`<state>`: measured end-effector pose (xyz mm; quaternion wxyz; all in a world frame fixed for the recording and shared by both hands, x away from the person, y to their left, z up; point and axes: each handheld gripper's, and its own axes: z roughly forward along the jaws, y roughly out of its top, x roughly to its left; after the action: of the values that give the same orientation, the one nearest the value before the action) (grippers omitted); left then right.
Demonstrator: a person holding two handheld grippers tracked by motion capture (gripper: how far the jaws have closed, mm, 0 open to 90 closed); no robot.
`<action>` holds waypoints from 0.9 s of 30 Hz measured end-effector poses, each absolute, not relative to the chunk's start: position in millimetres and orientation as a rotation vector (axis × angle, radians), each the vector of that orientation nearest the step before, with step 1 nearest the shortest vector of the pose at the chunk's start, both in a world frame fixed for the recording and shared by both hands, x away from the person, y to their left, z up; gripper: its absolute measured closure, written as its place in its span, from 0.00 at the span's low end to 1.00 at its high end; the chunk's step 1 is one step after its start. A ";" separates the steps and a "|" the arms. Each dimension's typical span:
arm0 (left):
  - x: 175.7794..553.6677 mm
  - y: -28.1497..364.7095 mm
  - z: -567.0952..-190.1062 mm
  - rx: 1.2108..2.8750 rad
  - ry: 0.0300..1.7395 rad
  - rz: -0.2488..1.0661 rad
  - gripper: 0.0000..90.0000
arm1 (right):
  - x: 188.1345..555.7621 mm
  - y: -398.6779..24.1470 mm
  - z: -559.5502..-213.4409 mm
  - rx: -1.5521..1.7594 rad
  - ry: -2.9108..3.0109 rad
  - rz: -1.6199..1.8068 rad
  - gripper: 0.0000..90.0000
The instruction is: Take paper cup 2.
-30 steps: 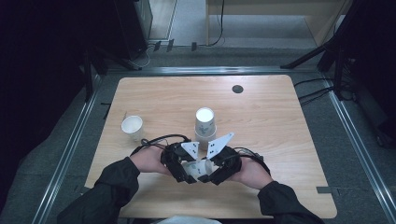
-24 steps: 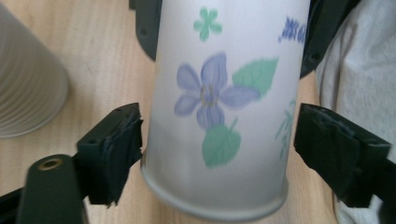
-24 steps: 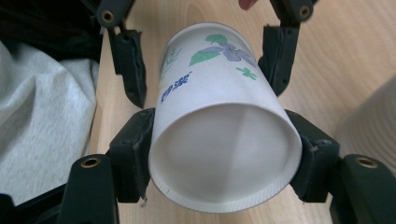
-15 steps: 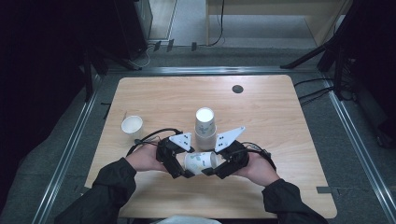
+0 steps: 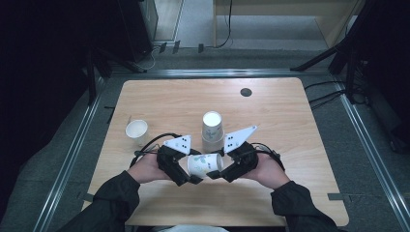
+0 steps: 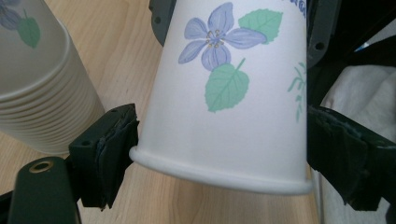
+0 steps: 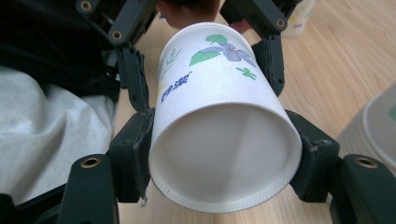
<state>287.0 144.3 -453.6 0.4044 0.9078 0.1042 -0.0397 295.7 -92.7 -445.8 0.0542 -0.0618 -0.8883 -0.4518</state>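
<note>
Between the right gripper's [image 7: 224, 154] pads sits the base end of a paper cup [image 7: 219, 116], both pads pressed against its wall, so this gripper clamps it. The cup lies on its side above the table [image 5: 290, 125], near the front edge, its base facing the right gripper and its rim toward the left gripper [image 6: 219, 154].

In the left gripper view the rim hangs between that gripper's two pads. The left pad is at or just beside the rolled rim; whether it touches cannot be told. The right pad stands clear of the cup wall. Those jaws have just been opening and then easing back a little, with the cup's rim end between them, and they hold nothing.

From above, the two grippers face each other across the cup [image 5: 205, 163], left gripper [image 5: 186, 169] at its rim side and right gripper [image 5: 227, 169] at its base side, a hand behind each.

Just beyond the cup stands a stack of cups [image 5: 212, 131], upside down. Another single cup [image 5: 137, 131] stands upright, well apart to the left. A dark round spot [image 5: 246, 92] lies near the table's far edge.
</note>
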 end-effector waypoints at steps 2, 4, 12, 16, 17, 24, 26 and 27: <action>285.4 146.1 -452.3 2.264 0.273 -0.093 0.14 | 296.8 -92.4 -443.2 -0.176 -2.671 -1.399 0.38; 284.1 148.7 -451.3 2.226 0.283 -0.110 0.15 | 297.9 -92.3 -440.4 -0.165 -2.646 -1.424 0.38; 282.8 157.0 -451.1 2.167 0.298 -0.118 0.20 | 299.7 -91.1 -437.5 -0.149 -2.608 -1.441 0.38; 281.7 157.8 -450.8 2.175 0.275 -0.104 0.27 | 299.2 -89.7 -438.0 -0.139 -2.611 -1.435 0.38; 281.6 157.5 -450.9 2.177 0.278 -0.106 0.27 | 299.2 -89.7 -438.1 -0.140 -2.610 -1.434 0.38; 281.4 157.7 -449.6 2.233 0.265 -0.100 0.30 | 299.2 -89.8 -440.5 -0.152 -2.611 -1.426 0.27; 282.3 159.2 -448.3 2.249 0.264 -0.102 0.30 | 299.4 -91.0 -441.3 -0.166 -2.633 -1.414 0.26; 282.9 159.9 -447.7 2.260 0.264 -0.098 0.31 | 299.4 -91.7 -441.6 -0.169 -2.640 -1.407 0.26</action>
<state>282.9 159.9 -447.7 0.4189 0.9011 0.1054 -0.0391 299.4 -91.7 -441.6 0.0726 -0.0563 -0.8788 -0.4683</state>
